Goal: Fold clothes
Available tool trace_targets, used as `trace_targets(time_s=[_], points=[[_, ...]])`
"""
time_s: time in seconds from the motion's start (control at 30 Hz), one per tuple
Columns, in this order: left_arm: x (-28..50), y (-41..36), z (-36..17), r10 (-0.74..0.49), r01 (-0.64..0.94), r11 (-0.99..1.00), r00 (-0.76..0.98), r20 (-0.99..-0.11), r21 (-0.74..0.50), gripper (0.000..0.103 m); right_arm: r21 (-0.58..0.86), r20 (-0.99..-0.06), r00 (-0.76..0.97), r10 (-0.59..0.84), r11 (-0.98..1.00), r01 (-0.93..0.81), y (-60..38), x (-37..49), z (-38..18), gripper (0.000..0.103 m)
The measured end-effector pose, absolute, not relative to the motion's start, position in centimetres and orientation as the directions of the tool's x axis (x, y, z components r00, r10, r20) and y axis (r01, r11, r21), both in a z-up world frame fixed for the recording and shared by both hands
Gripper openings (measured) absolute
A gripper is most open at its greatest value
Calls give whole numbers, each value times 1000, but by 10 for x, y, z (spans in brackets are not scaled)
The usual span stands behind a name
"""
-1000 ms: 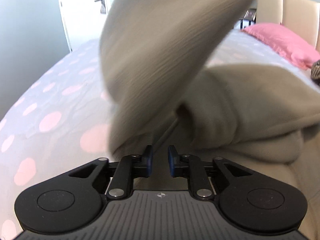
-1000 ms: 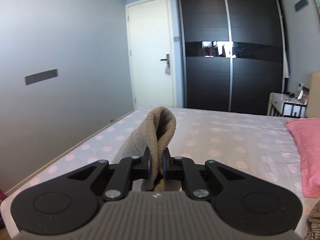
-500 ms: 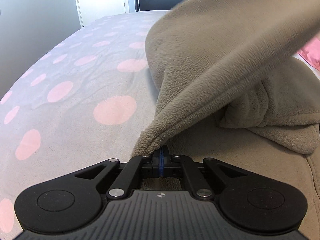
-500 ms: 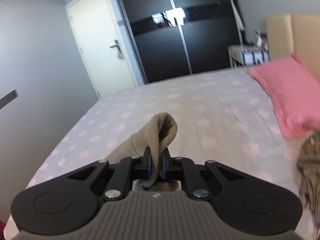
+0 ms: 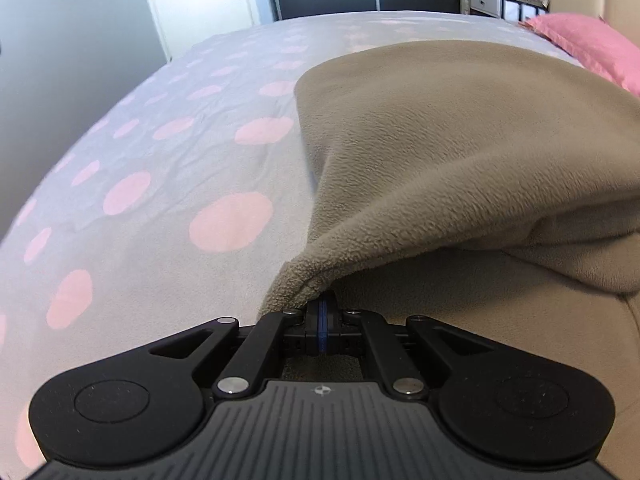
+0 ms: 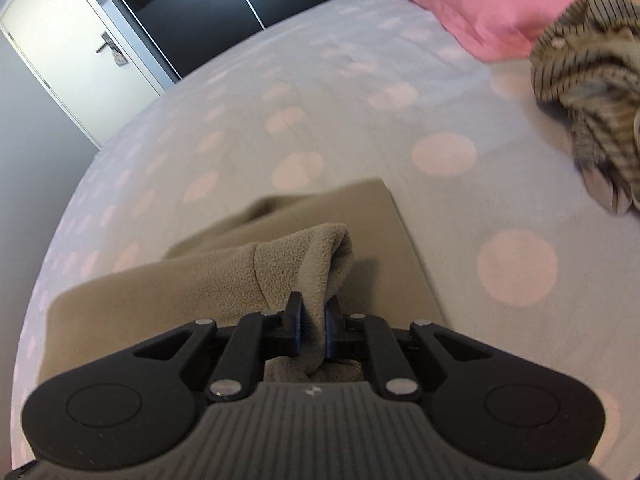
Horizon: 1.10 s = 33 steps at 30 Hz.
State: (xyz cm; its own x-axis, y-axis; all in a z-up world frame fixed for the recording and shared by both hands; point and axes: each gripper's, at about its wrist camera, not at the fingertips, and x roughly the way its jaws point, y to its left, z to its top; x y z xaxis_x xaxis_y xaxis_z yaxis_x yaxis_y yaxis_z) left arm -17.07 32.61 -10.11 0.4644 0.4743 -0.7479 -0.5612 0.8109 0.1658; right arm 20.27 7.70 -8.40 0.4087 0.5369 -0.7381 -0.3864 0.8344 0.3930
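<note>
A beige fleece garment (image 5: pixel 460 160) lies on the polka-dot bed sheet (image 5: pixel 180 184), its top layer folded over and tented up. My left gripper (image 5: pixel 322 312) is shut, pads together, pinching the near corner of that top layer low by the bed. In the right wrist view the same fleece (image 6: pixel 224 280) spreads flat below, and a thick fold of it rises between the pads of my right gripper (image 6: pixel 312 330), which is shut on it just above the garment.
A pink pillow (image 6: pixel 480 12) lies at the head of the bed, with a crumpled striped garment (image 6: pixel 592 80) next to it. Beyond the bed stand a white door (image 6: pixel 72 52) and a dark wardrobe (image 6: pixel 200 8). Bare sheet (image 6: pixel 360 120) stretches beyond the fleece.
My left jaws closed on the fleece corner. My right gripper came down from high up to just over the bed, carrying its fold, and the hanging fleece settled and spread out.
</note>
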Motion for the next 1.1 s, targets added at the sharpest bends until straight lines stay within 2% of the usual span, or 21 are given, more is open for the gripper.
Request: trace_targets(time_s=[0.2, 0.37, 0.6, 0.7, 0.87, 0.97, 1.1], points=[[-182, 281, -88, 389, -414, 899, 604, -696, 142, 1, 392, -754, 389, 529, 838, -380, 74, 203, -101, 16], [-150, 247, -84, 359, -296, 932, 681, -638, 209, 1, 391, -753, 386, 533, 834, -389, 75, 202, -99, 16], [-106, 261, -92, 393, -347, 916, 688, -611, 198, 1, 387, -744, 392, 542, 827, -409, 75, 201, -94, 18], [-99, 272, -96, 424, -392, 900, 678, -601, 192, 1, 399, -712, 416, 566, 813, -424, 73, 199, -74, 15], [-109, 314, -99, 381, -515, 857, 638, -669, -3, 0, 470, -527, 517, 674, 738, -484, 63, 193, -4, 13], [-111, 327, -101, 372, -545, 838, 625, -686, -42, 0, 469, -481, 572, 665, 746, -473, 57, 195, 18, 12], [-110, 333, -105, 377, -555, 831, 611, -696, -37, 0, 469, -567, 560, 605, 795, -384, 52, 210, -8, 12]])
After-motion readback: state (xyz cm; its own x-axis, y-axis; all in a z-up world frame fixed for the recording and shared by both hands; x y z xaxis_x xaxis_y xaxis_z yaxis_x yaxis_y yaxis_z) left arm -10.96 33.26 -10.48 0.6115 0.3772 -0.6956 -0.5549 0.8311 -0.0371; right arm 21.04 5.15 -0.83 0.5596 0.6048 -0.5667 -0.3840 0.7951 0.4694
